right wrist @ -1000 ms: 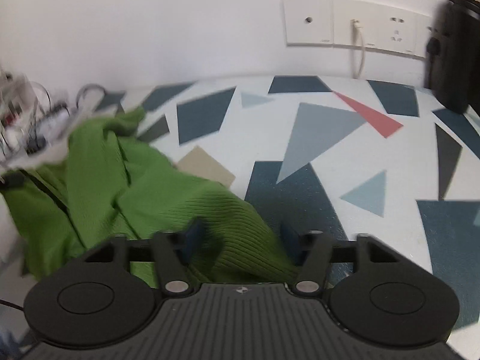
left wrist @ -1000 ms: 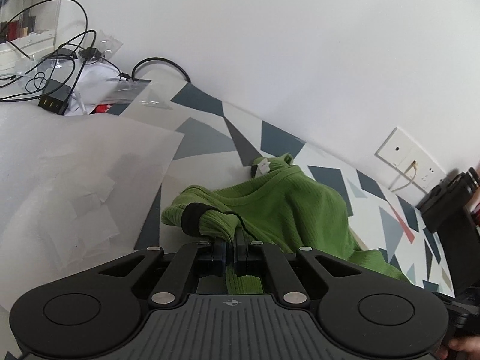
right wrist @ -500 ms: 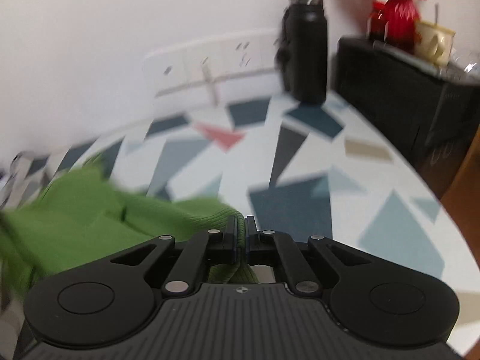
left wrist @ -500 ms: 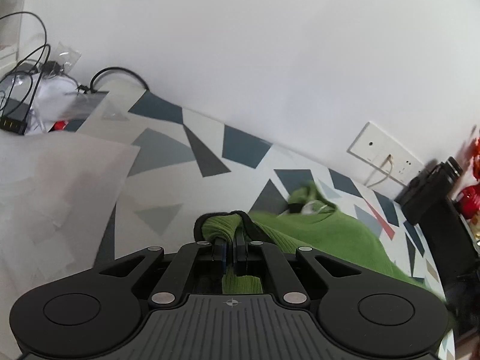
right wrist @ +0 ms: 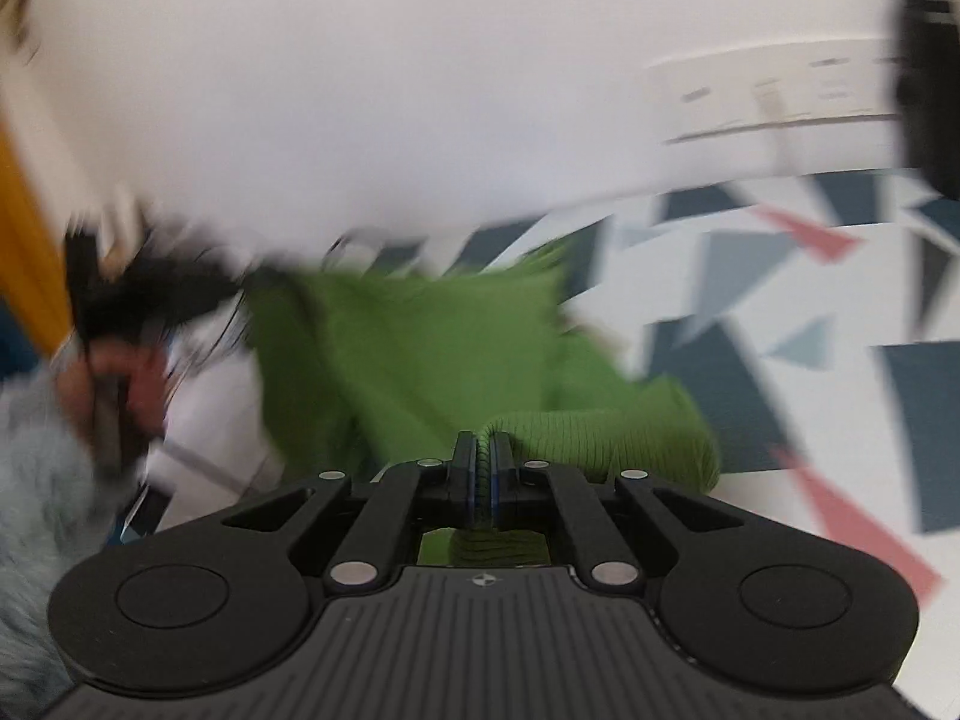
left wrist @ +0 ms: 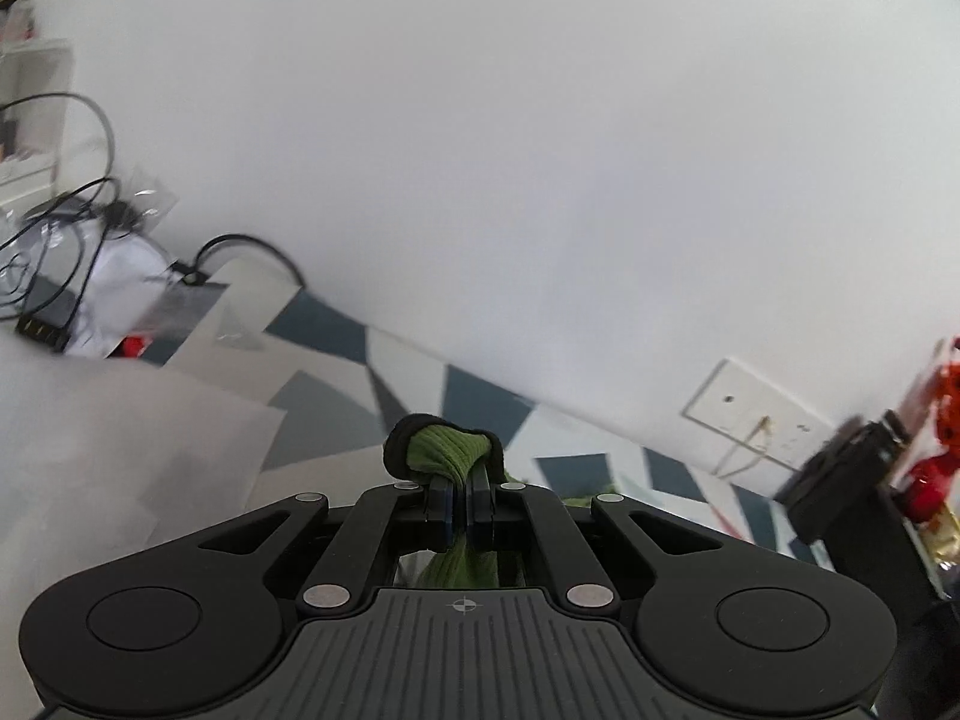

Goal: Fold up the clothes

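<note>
The left gripper (left wrist: 459, 501) pinches a black-edged fold of the ribbed green sweater (right wrist: 420, 354). The right gripper (right wrist: 482, 474) pinches another fold, the sweater hanging blurred above the patterned table (right wrist: 750, 324).

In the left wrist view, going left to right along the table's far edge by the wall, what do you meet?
Tangle of black cables → green garment's black-trimmed cuff, pinched in the left gripper → white wall socket plate → black box → red ornament.
</note>
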